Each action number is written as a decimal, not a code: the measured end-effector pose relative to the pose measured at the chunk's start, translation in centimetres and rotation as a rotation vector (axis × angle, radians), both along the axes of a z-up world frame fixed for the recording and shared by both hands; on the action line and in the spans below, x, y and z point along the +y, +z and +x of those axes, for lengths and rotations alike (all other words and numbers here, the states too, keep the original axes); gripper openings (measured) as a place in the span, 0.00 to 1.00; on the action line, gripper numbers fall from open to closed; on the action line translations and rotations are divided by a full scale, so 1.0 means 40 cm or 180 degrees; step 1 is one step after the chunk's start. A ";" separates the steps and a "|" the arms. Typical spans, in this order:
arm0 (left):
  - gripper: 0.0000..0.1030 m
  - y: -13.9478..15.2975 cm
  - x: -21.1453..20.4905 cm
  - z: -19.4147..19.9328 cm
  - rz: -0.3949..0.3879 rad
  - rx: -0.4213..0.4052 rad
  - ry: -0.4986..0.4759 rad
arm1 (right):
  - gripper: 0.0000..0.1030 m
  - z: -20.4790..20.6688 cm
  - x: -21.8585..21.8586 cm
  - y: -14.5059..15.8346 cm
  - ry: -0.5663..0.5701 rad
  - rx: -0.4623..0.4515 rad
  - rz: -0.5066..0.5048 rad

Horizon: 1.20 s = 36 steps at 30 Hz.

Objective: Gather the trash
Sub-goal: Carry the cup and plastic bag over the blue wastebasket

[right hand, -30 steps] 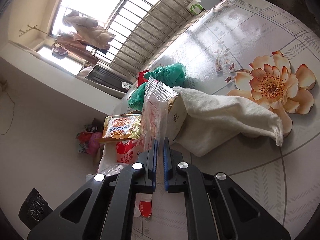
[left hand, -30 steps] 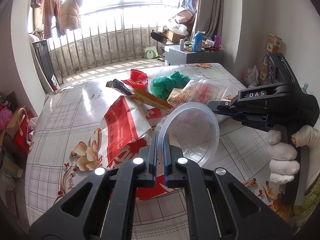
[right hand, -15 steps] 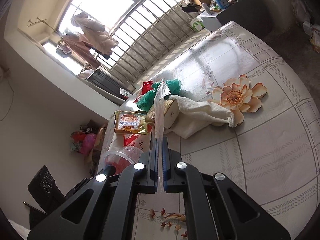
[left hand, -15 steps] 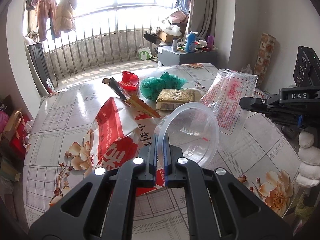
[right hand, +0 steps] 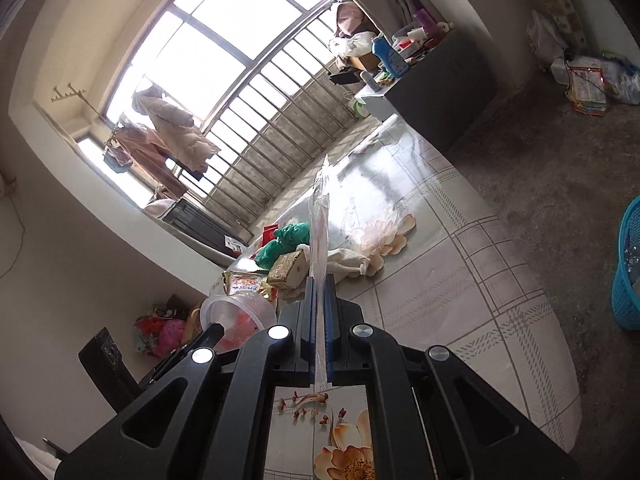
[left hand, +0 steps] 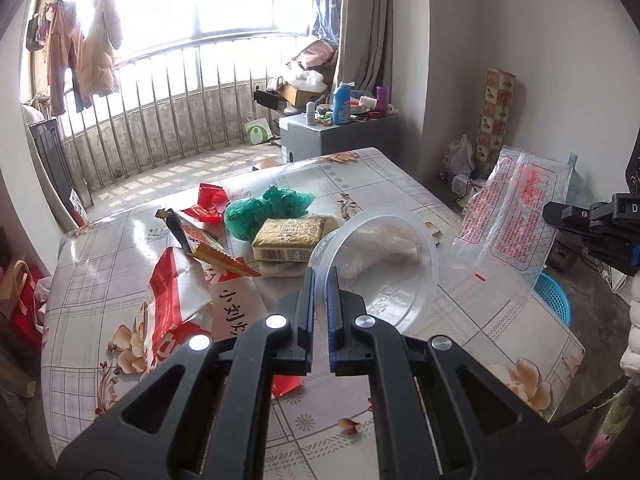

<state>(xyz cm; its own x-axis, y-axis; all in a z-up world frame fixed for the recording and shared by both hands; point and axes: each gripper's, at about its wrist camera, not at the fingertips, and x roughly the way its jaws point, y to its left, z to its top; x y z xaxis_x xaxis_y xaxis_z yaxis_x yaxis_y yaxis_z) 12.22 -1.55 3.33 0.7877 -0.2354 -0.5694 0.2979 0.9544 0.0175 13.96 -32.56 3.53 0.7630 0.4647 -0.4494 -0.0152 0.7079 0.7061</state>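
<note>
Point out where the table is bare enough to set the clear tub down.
Bare tablecloth lies between the white cloth and the near edge, toward the blue basket. Crowded: the red-and-white bag, yellow packet and green bag cluster mid-table.

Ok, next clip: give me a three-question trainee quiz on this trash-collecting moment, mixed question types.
1. What is the left gripper shut on?
A. the green bag
B. the rim of the clear plastic bowl
C. the white cloth

2. True or false: the right gripper holds the printed clear zip bag off the table.

3. Name the container on the floor at the far right of the right wrist view.

Key
1. B
2. True: the bag is pinched between its fingers and hangs beyond the table edge.
3. The blue basket.
</note>
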 end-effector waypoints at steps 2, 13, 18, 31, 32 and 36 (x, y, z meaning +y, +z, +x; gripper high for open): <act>0.03 0.028 -0.036 0.005 -0.0026 -0.0075 -0.0141 | 0.04 -0.047 -0.057 0.020 -0.0219 -0.0078 -0.0040; 0.03 0.103 -0.382 0.105 -0.0286 0.0264 -0.1310 | 0.04 -0.318 -0.384 0.038 -0.1602 -0.0222 -0.0106; 0.03 0.064 -0.608 0.160 -0.0252 0.0746 -0.1760 | 0.04 -0.381 -0.487 -0.037 -0.2120 0.0072 -0.0157; 0.03 -0.285 -1.175 0.157 0.0808 0.1860 -0.2510 | 0.04 -0.385 -0.699 -0.325 -0.2959 0.1100 -0.0113; 0.03 -0.316 -1.206 0.162 0.0873 0.1932 -0.2508 | 0.04 -0.383 -0.716 -0.344 -0.2990 0.1142 -0.0081; 0.04 -0.435 -1.320 0.183 0.1077 0.2262 -0.2461 | 0.04 -0.389 -0.764 -0.395 -0.3085 0.1239 -0.0012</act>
